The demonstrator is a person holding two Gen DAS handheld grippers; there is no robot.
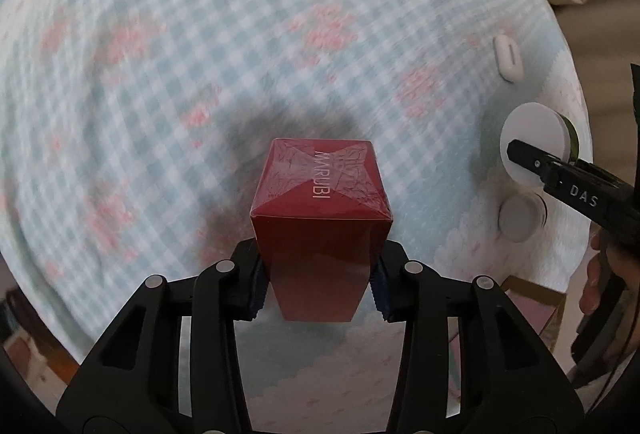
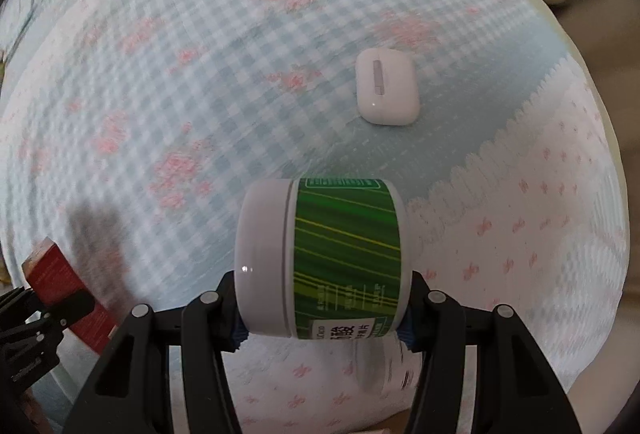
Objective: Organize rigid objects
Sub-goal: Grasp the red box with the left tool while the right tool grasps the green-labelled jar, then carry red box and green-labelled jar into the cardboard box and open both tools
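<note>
My left gripper [image 1: 318, 286] is clamped on a dark red box [image 1: 322, 218], its blue-padded fingers [image 1: 256, 290] pressing the two side walls near the box's lower end. The box points away from me toward 12 o'clock, its wrapped end face printed "MARUBI", and it hangs above a blue-and-white checked bedspread [image 1: 200, 33] with pink flowers, casting a dark shadow on the cloth just beyond it.

My right gripper [image 2: 322, 314] is closed around a white jar [image 2: 320, 258] with a green striped label. The jar lies sideways between the fingers, lid toward 9 o'clock, held clear above the bedspread [image 2: 180, 73].

Around them: a white earbud case [image 2: 387, 91] lies on the cloth at 1 o'clock from the jar, well apart from it, with nothing between. In the left camera the same case [image 1: 507, 58] sits at 2 o'clock near the edge of the bed. At 3 o'clock in that view I see the right gripper [image 1: 532, 163] with the jar's white lid [image 1: 534, 145] facing me, and just below it a second, smaller round white thing [image 1: 520, 215] resting on the cloth; I cannot tell what it is. In the right camera the red box [image 2: 60, 286] and the left gripper show at 8 o'clock, well apart from the jar.

Count: one red box, one jar, one earbud case, one small round white thing, two grippers.
</note>
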